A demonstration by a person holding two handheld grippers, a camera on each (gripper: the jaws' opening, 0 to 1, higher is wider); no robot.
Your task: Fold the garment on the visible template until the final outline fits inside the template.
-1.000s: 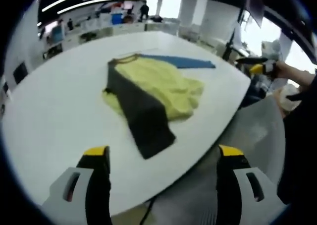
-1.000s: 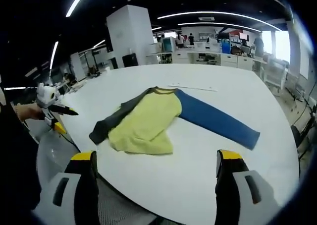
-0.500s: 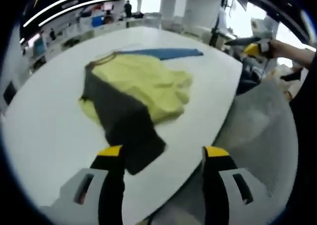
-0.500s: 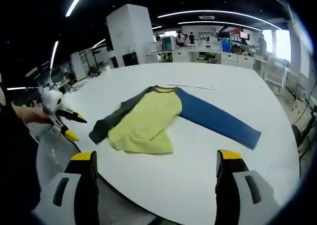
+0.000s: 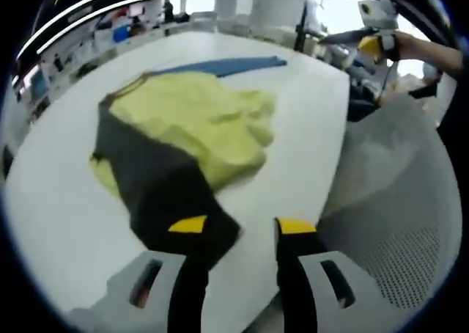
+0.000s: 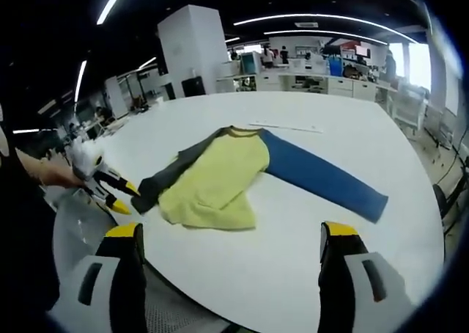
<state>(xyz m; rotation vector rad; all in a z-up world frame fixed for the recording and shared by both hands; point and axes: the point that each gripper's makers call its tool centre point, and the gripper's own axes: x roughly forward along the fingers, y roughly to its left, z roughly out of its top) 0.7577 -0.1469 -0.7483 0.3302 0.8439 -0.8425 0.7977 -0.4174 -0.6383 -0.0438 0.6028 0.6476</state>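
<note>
White table (image 6: 352, 138) in open office; left gripper (image 5: 234, 227) half-open, right gripper (image 6: 229, 232) wide, both empty.

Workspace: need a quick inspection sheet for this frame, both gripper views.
Surface: round white table, matte; a thin pale strip lies beyond the garment.
Job's things: yellow long-sleeved shirt lies partly folded; its dark grey sleeve is folded across the body, its blue sleeve stretched out flat. No template outline can be made out.
Clutter: nothing seen.
Grippers: left gripper is at the dark grey sleeve's cuff, jaws narrowed but apart, one tip over the cloth; grip not confirmed. Right gripper hangs open, short of the shirt.
Cables: nothing seen.
Surroundings: open office with desks, white pillar, ceiling strip lights; grey mesh chair at the table's edge.
</note>
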